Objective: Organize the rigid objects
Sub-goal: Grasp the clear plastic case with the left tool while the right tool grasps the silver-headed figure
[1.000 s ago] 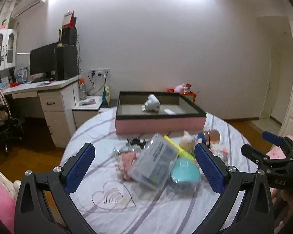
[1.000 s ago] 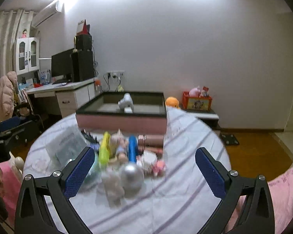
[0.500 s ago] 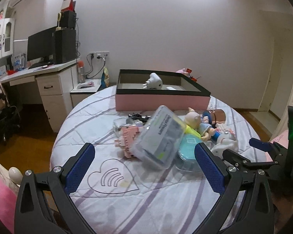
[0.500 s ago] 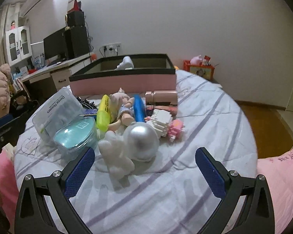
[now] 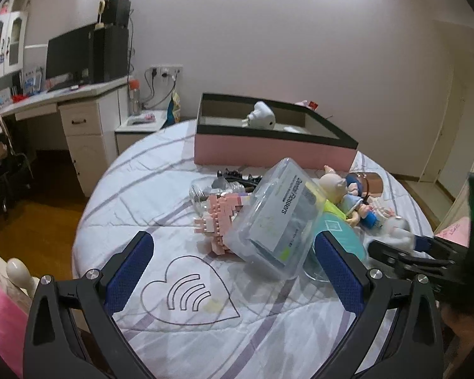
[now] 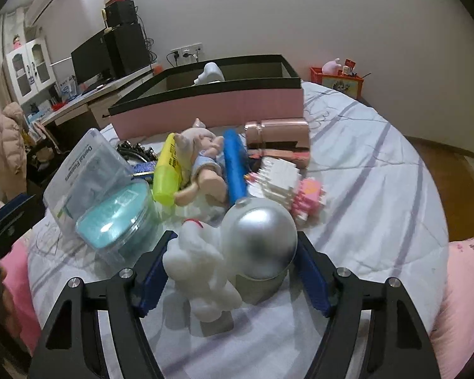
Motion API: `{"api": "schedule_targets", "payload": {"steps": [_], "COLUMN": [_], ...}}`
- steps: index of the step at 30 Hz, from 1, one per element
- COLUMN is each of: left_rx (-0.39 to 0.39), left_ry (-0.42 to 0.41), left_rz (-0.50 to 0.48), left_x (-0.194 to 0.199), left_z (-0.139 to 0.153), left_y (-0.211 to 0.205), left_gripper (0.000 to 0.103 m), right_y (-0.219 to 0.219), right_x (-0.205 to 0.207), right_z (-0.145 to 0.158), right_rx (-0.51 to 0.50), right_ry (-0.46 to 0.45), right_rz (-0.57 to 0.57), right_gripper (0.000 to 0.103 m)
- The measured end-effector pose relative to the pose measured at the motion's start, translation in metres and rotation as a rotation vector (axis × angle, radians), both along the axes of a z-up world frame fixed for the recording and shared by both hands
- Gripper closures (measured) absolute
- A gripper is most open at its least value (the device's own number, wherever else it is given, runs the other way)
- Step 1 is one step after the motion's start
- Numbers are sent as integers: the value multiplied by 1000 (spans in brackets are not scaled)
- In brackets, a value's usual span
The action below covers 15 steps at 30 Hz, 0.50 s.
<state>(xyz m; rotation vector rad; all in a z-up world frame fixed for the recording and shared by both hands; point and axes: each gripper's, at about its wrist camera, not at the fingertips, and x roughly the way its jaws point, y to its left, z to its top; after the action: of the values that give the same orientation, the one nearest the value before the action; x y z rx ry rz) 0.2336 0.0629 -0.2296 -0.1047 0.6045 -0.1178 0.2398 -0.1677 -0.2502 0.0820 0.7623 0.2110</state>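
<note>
Your right gripper (image 6: 232,270) sits low over the striped bedspread (image 6: 379,189), its blue-padded fingers (image 6: 312,281) drawn in on either side of the white astronaut figure (image 6: 237,252) with the silver dome helmet; the pads look right beside the figure's body and helmet, but you cannot tell from this view whether they actually press on it. Your left gripper (image 5: 237,276) hangs spread wide with nothing between its fingers, above the heart outline (image 5: 186,297) printed on the cover. Just past its tips lies the clear dental flosser case (image 5: 278,218), tilted and leaning on the pink brick toy (image 5: 219,218) to its left and on the round teal-lidded container (image 6: 113,218) to its right. Beyond those, the pile runs on: a yellow highlighter (image 6: 167,170), a baby doll (image 6: 202,164) lying on its back, a blue tube (image 6: 233,164) touching the doll's side, a white-and-pink brick model (image 6: 284,186), and a rose-gold cylinder (image 6: 278,134) lying on its side. Behind the pile stands the pink box (image 5: 268,151) with a dark rim, open at the top, holding a white plug adapter (image 5: 262,118). Farthest off, against the wall, you have the desk (image 5: 79,104) with a monitor (image 5: 68,55).
</note>
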Motion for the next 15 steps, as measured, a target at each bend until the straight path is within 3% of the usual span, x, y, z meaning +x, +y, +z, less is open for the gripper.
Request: {"api": "schedule_targets", "payload": {"steps": [8, 12, 15], "left_rx": [-23, 33, 83], "left_ry": [68, 80, 51], "left_rz": [32, -34, -11], "left_x": [27, 27, 18], "left_z": [-10, -13, -11], "left_y": [-10, -26, -28], "left_gripper": [0, 0, 0], "right_y": [-14, -14, -16], "right_x": [-6, -4, -2], "right_z": [0, -1, -1], "right_rx": [7, 9, 20], "right_ry": [1, 0, -1], "right_rz": [12, 21, 26], "right_gripper": [29, 29, 29]}}
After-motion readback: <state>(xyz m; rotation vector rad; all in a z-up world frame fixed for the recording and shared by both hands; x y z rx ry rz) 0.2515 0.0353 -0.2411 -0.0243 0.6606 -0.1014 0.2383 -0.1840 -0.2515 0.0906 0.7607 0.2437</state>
